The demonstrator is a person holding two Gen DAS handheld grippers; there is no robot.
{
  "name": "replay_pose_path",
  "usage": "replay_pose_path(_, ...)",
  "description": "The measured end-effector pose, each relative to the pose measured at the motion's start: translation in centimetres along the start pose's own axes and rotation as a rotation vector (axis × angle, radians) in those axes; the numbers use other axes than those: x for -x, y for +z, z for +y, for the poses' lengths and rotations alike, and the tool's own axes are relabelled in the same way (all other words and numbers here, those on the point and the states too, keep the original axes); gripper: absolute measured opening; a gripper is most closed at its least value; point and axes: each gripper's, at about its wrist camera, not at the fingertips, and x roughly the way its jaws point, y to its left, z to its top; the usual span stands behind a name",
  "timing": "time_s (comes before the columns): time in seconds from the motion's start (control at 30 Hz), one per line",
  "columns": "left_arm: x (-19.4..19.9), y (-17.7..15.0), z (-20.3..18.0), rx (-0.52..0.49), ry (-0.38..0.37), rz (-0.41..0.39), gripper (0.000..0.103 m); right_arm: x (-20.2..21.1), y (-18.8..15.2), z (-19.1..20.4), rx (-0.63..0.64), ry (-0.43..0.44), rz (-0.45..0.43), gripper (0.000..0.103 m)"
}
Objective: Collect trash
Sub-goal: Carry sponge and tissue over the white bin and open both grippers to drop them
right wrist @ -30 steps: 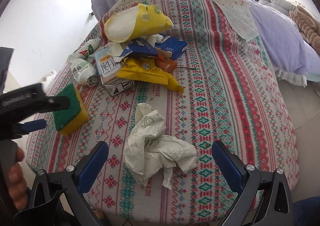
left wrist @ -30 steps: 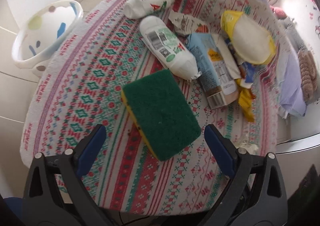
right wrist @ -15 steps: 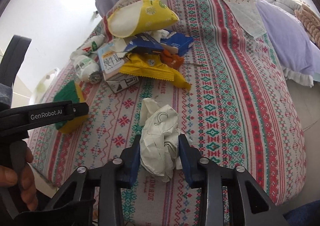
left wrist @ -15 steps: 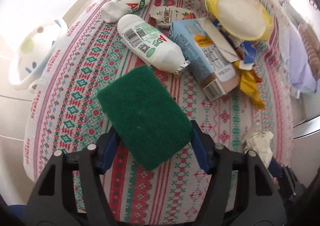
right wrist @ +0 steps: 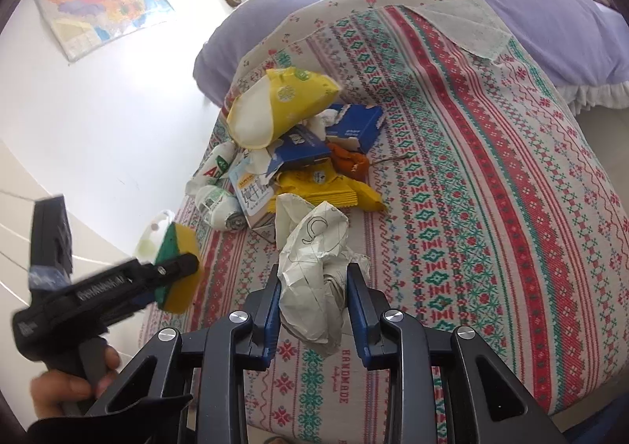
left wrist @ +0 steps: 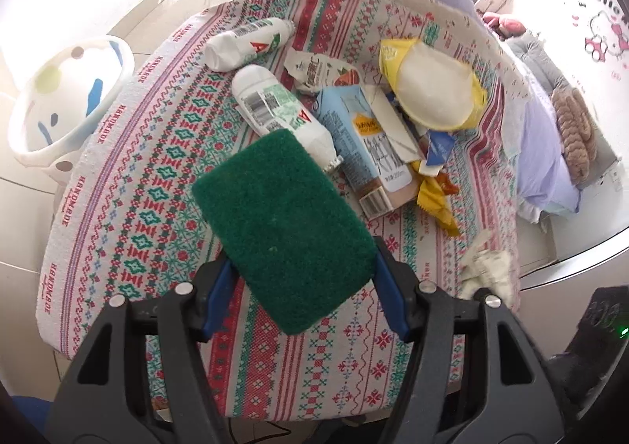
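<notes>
Left gripper jaws gripping sponge; right gripper jaws closing on paper wad; both lifting off bed; next, carrying to bin beside bed.

Left tool pinches a sponge, while right tool is closing on crumpled paper.

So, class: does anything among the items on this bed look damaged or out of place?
Yes. The sponge in the left gripper is intact, a cleaning tool among rubbish. The milk carton lies toppled and torn open, with wrappers heaped over it.
</notes>
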Motion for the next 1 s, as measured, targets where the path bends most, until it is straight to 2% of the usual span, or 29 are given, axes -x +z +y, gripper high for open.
replay_pose_path(0.17, 2.0, 1.5, 3.1, 0.099, -0.052, -0.005, 0.066, -1.2, -0.1, 2.1, 0.084, -0.042, 0.000, 0.031)
replay_pose_path(0.4, 6.0, 4.3, 9.7, 0.230, -0.083, -0.060, 0.066, -4.5, 1.0, 7.3, 0.172, -0.003, 0.016, 0.031)
replay_pose_path(0.53, 7.8, 6.2, 13.4, 0.292, -0.039, -0.118, 0.066, -7.6, 2.1, 11.1, 0.198, 0.054, 0.048, 0.031)
replay_pose_path(0.73, 7.1, 8.1, 19.6, 0.411, 0.027, -0.119, 0.066, -13.7, 2.9, 19.2, 0.342, 0.158, 0.121, 0.032)
replay_pose_path(0.93, 5.1, 8.4, 22.5, 0.483, 0.052, -0.095, 0.066, -19.3, 2.2, 26.9, 0.485, 0.240, 0.188, 0.032)
replay_pose_path(1.0, 4.7, 8.6, 22.7, 0.492, 0.056, -0.096, 0.066, -22.0, 2.0, 28.3, 0.501, 0.232, 0.226, 0.032)
